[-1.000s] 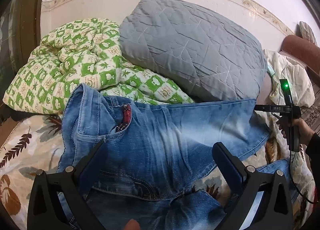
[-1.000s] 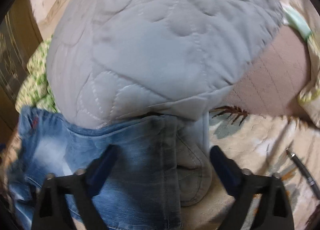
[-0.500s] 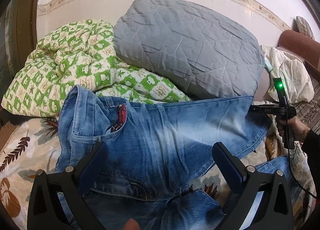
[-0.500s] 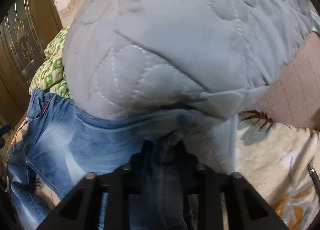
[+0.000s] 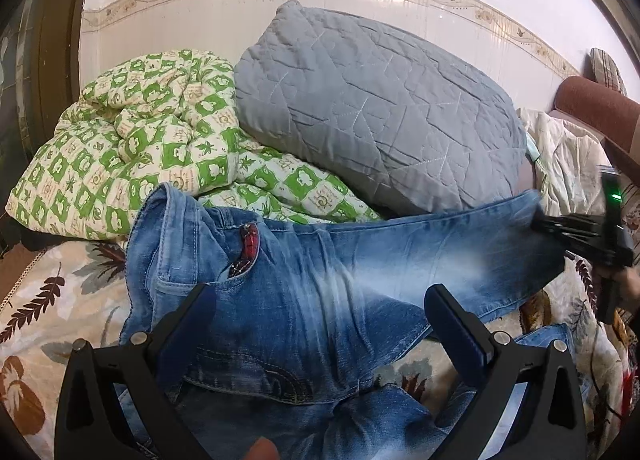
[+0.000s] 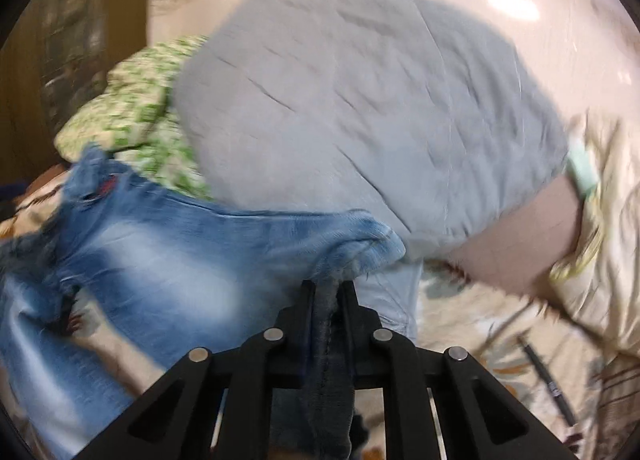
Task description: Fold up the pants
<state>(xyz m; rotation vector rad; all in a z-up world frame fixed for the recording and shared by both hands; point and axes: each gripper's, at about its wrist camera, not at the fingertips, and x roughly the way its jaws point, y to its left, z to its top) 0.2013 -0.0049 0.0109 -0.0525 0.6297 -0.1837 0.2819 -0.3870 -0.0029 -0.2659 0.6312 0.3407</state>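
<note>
the right gripper (image 6: 327, 292) fingers pinch the jeans (image 5: 320, 288) hem at 12 o'clock. the left gripper (image 5: 320, 324) fingers stay wide apart above the jeans. right view is blurry.

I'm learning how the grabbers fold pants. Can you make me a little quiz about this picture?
1. True or false: the right gripper is shut on the jeans.
2. Which gripper is open: left or right?
3. What lies behind the jeans: A) grey pillow, B) red bucket, C) wooden chair?

Key:
1. True, it pinches the leg end.
2. The left gripper.
3. A, the grey pillow.
</note>
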